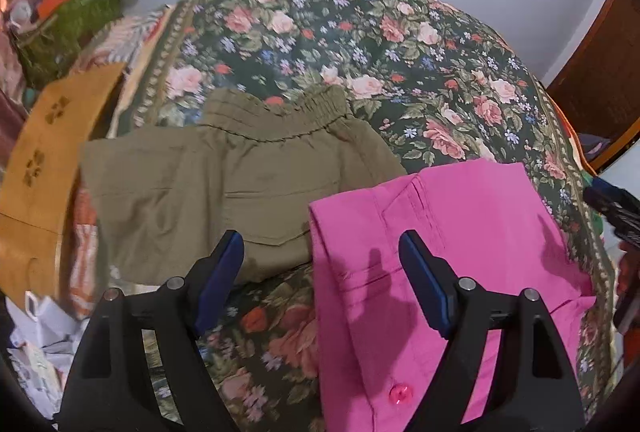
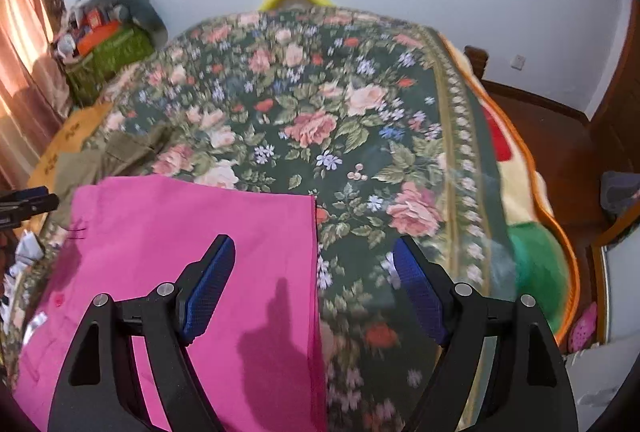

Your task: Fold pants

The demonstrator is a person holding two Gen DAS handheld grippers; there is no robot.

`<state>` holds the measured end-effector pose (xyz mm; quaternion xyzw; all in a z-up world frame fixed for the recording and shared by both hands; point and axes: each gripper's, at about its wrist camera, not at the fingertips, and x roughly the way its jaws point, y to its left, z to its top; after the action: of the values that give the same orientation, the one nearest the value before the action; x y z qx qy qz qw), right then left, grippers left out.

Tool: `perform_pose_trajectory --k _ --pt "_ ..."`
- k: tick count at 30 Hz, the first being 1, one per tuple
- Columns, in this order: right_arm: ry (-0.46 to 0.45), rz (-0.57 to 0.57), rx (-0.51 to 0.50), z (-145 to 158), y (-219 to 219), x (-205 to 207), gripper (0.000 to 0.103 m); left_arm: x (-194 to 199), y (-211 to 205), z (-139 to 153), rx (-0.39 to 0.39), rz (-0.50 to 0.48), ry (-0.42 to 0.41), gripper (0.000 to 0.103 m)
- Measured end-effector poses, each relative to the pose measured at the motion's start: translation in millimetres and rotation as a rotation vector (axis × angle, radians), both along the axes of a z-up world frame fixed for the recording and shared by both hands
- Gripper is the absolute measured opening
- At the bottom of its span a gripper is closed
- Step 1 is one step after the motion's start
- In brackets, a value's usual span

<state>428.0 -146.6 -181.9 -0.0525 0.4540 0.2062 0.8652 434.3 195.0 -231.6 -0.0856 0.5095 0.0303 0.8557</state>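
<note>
We see the bright pink cotton pants (image 1: 452,232), folded flat, lying on the near part of the bed's dark green floral blanket (image 1: 320,44). Just to their left, touching their edge, rests a folded olive-green garment with an elastic waistband (image 1: 224,184) (its far edge is gathered). Our left tool (image 1: 320,248) hovers with its blue-padded fingers spread above the pink pants' left edge, holding nothing. Our right tool (image 2: 314,256) is likewise spread wide above their right edge.
</note>
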Motion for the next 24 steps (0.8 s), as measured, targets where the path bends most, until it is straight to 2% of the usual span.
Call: perform_pose_trajectory --k 10,12,15,17,18,19,20,22,24 --pt "0.151 0.024 -0.004 -54 23 46 0.078 37 -9 -37 -0.012 -0.072 0.086 0.08" --pt "0.182 0.041 0.015 -63 27 49 0.077 41 -10 -43 -0.023 -0.081 0.079 0.08" --pt "0.166 0.083 0.0 -68 36 47 0.077 41 -11 -47 -0.035 -0.089 0.064 0.079" --pt "0.162 0.094 -0.008 -69 39 49 0.072 41 -11 -47 -0.062 -0.096 0.057 0.072" --pt "0.17 0.1 0.004 -68 40 50 0.063 41 -10 -47 -0.087 -0.104 0.052 0.063" --pt "0.188 0.104 0.034 -68 39 52 0.049 40 -10 -46 -0.108 -0.107 0.049 0.056" --pt "0.21 0.101 0.061 -68 39 55 0.041 39 -10 -46 -0.119 -0.1 0.045 0.055" --pt "0.241 0.086 0.091 -70 40 57 0.016 38 -14 -44 -0.119 -0.099 0.035 0.045" --pt "0.231 0.075 0.065 -71 43 56 0.006 37 -18 -41 -0.122 -0.104 0.027 0.035"
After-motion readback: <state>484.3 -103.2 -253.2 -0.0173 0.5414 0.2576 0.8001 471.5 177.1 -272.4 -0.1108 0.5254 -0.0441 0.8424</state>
